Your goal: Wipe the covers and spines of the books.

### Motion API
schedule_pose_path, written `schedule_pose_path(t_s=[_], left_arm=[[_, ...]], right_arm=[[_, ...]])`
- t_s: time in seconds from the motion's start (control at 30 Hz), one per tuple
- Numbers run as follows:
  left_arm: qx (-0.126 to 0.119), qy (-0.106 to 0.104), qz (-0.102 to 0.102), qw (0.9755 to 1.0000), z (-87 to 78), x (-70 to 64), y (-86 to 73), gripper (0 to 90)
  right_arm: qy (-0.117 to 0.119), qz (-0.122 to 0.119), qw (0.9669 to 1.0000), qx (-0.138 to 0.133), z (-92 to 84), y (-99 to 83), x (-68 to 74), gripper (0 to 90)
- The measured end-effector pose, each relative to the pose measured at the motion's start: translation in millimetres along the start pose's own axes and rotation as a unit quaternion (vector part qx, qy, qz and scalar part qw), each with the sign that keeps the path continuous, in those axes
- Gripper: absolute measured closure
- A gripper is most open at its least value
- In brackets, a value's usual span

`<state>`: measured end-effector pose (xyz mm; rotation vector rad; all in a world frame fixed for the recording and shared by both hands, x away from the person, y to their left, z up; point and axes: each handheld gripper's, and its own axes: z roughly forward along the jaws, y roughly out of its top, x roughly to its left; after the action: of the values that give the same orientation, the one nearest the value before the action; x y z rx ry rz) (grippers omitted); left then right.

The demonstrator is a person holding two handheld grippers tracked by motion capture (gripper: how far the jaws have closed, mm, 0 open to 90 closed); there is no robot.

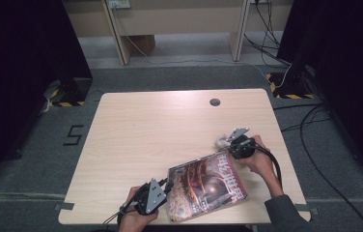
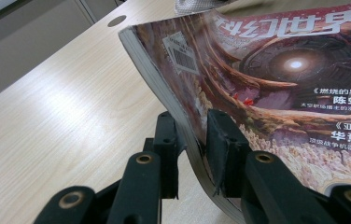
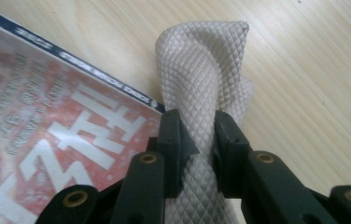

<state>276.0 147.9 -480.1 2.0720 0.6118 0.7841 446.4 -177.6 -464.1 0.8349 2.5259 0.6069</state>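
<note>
two grippers work at the near edge of the table (image 1: 136,121), each clenched on its own thing. nearest, at about seven o'clock on the tabletop, the left gripper (image 1: 162,189) is held in the person's left hand (image 1: 133,220) and bites the magazine (image 1: 206,186) along its left edge. in the left gripper view the two black jaws stand one on each side of the page block, one pad under the sheets and one on the glossy cover, so the magazine's (image 2: 276,79) edge runs straight between them and bows upward from the wood. the cover spreads away toward one and two o'clock of that claw, with a barcode label (image 2: 183,57) just beyond the grip.

the magazine lies slanted near the table's front, at roughly five to six o'clock on the tabletop, its far corner reaching toward the right gripper.

farther off, at about four o'clock on the table, the right gripper (image 1: 227,143) is held in the right hand (image 1: 261,162) and grasps a pale quilted cloth (image 1: 222,142). in the right gripper view the cloth (image 3: 206,79) is pinched between the pads and rises twisted toward twelve o'clock from the claw, while the magazine's corner (image 3: 157,105) lies just beside it at ten o'clock, flat on the wood.

beyond both, at one o'clock, a round cable hole (image 1: 215,102) sits near the table's far edge.
</note>
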Motion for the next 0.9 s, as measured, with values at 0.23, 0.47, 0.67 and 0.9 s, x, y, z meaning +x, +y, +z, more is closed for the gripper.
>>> schedule_pose_path(t_s=[0.23, 0.47, 0.67, 0.9], left_arm=[[0.003, -0.001, 0.002, 1.0, 0.4, 0.1, -0.4, 74.3], [0.003, 0.0, 0.002, 1.0, 0.9, -0.4, -0.8, 74.2], [0.003, 0.0, 0.002, 1.0, 1.1, -0.3, -1.1, 74.1], [0.004, 0.0, 0.003, 1.0, 1.2, 0.0, -0.9, 73.9]], right_arm=[[-0.003, -0.02, 0.9996, 0.017, 9.7, 1.6, 8.9, 75.7], [0.019, -0.036, 0.9992, -0.004, 3.8, 11.1, 21.7, 75.5], [0.032, -0.053, 0.9978, -0.022, -4.5, 21.2, 36.2, 75.4], [0.053, -0.075, 0.9947, -0.047, -15.1, 33.4, 56.0, 75.2]])
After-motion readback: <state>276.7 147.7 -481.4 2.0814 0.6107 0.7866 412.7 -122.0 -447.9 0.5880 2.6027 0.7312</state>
